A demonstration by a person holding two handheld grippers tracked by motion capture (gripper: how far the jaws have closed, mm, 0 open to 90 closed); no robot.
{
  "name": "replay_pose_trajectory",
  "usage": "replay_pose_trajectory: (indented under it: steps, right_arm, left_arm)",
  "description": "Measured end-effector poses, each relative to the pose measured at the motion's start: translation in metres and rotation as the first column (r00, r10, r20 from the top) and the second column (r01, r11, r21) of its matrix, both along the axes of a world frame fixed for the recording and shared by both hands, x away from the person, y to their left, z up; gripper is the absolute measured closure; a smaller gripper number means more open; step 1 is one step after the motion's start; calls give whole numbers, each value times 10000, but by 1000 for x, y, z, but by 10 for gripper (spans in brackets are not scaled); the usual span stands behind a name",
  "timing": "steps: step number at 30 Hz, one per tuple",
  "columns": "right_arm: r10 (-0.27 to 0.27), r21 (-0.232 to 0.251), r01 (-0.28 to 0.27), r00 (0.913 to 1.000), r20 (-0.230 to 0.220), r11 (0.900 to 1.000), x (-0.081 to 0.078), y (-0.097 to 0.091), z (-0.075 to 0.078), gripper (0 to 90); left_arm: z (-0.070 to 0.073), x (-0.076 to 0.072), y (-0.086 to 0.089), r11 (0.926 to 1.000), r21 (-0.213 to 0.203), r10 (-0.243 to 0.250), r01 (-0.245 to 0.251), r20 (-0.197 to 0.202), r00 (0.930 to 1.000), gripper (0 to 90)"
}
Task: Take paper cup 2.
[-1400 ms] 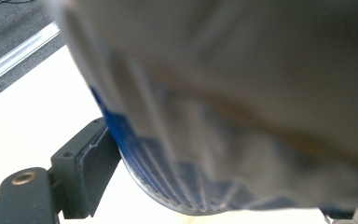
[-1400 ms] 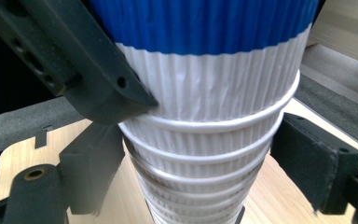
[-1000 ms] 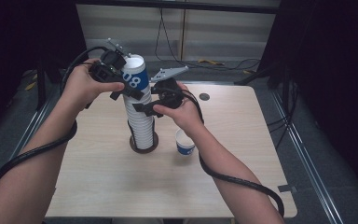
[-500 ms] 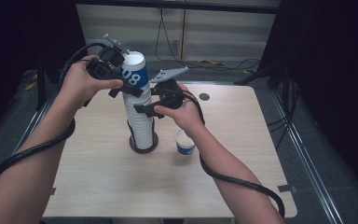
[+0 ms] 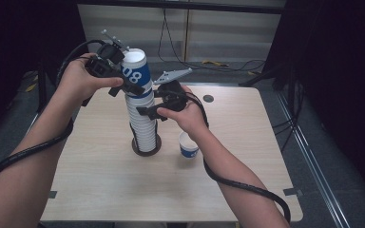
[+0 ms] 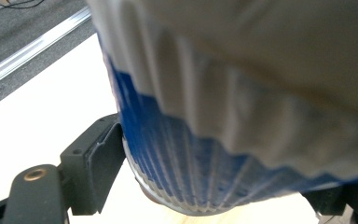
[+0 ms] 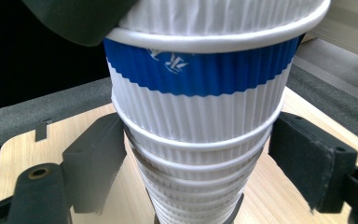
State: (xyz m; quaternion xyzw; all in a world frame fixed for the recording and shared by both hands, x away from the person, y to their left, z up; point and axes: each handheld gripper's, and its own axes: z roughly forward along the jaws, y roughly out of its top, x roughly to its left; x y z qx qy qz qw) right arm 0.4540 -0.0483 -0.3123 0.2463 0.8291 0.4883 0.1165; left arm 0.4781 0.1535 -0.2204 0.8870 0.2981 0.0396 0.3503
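Left hand-held gripper (image 5: 123, 83): I see its jaws just closing, clamped on the top cup (image 5: 135, 71).
Right hand-held gripper (image 5: 145, 111): I see it grasping the cup stack (image 5: 142, 123) just below.

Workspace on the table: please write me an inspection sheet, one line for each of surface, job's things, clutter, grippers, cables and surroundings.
Surface: light wooden table, with a small dark round hole near the far edge.
Job's things: tall stack of ribbed paper cups standing on a dark round base; top cup with blue band sits on it; single small cup stands apart, to the right of the stack.
Clutter: nothing seen.
Grippers: left gripper has just been closing, jaws around the top cup, pads on its wall; right gripper has its jaws on either side of the stack below, whether they press is unclear.
Cables: black cable trails along each forearm; loose cables on the floor beyond.
Surroundings: dark curtains, grey floor.
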Motion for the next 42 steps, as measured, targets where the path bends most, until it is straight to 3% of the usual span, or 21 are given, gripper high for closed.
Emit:
replay_pose_trajectory:
  steps: [8,19,33,42]
  right_arm:
    - [-28,-4,28,10000,-49,10000,0,-1,0,186]
    - [-92,87,93,9999,-112,9999,-1,-3,-1,213]
    - [-112,71,112,9999,-99,9999,-4,-4,-4,218]
    - [-172,67,173,9998,-68,9998,-6,-12,-4,204]
  left_arm:
    - [0,1,0,10000,85,-43,44,-25,10000,184]
    - [18,-1,2,9998,190,12,-14,126,9999,186]
    - [27,-3,5,9996,-204,223,-213,456,9987,185]
    - [34,-5,12,9992,-228,349,-337,568,9978,186]
